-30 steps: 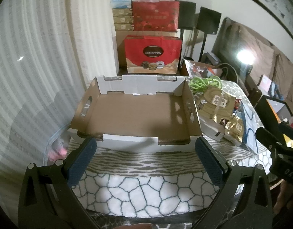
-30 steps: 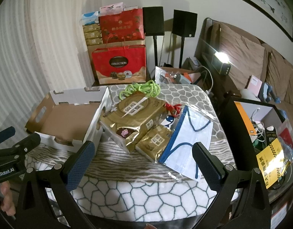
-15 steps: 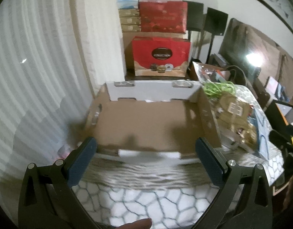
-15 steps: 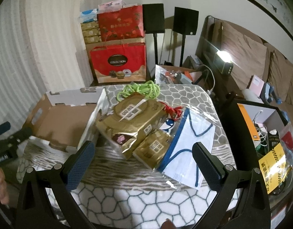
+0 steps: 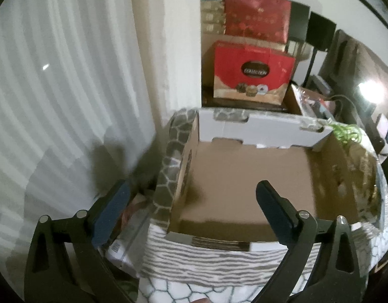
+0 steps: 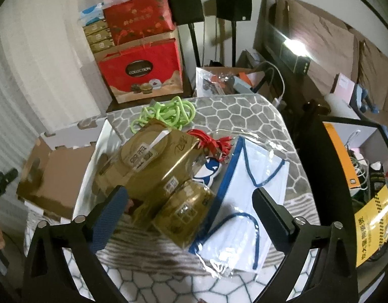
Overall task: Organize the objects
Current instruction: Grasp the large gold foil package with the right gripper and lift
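Cardboard tray (image 5: pixel 247 176), empty, matte brown inside w/ white notched walls, filled 12–3 o'clock of left view, nearer than a sec ago. Left gripper (image 5: pixel 189 207) spread, nothing between. Right gripper (image 6: pixel 189 207) wide, jaws closing above crinkly gold foil packs (image 6: pixel 153 166) (prob. first pick), glossy bagged cloth (image 6: pixel 244 189) at 3 o'clock.

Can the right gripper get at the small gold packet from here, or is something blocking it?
Probably yes: the right gripper, jaws closing, frames the small gold packet, with nothing on top.
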Demonstrator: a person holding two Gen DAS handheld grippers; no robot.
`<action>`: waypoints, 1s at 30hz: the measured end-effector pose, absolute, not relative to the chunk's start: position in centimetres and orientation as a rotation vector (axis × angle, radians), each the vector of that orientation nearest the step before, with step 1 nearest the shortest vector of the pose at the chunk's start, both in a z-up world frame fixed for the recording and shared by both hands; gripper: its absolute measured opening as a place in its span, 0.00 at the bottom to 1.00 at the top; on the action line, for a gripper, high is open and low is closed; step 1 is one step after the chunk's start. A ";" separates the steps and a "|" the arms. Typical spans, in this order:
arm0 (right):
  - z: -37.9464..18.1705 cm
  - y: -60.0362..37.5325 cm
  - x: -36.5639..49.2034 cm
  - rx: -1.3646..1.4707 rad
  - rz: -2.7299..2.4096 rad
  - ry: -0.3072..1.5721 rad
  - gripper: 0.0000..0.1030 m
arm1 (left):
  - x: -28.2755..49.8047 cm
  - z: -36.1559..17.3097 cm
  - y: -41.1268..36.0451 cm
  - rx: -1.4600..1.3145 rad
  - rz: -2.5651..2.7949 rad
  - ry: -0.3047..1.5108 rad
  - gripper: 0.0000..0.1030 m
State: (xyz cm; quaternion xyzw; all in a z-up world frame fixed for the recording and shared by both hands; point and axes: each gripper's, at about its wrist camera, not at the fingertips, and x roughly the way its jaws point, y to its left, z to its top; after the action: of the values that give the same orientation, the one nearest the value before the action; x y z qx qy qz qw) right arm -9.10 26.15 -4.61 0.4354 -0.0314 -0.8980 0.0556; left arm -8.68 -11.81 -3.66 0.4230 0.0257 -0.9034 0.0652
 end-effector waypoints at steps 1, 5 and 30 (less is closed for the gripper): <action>-4.8 26.1 -9.5 1.329 -2.719 -0.099 0.92 | -9.0 -4.2 -12.2 1.291 -2.715 0.088 0.95; -5.7 25.8 -11.4 1.389 -2.669 -0.129 0.84 | -10.0 -6.0 -12.9 1.360 -2.679 0.124 0.80; -10.0 25.7 -17.0 1.621 -2.480 -0.381 0.47 | -12.1 -9.5 -14.0 1.524 -2.634 0.211 0.39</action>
State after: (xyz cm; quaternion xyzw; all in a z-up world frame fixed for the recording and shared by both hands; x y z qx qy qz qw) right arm -17.03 25.70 -10.02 0.5411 -0.1270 -0.8277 0.0773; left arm -12.06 -13.97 -9.50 0.4990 0.0690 -0.8626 0.0458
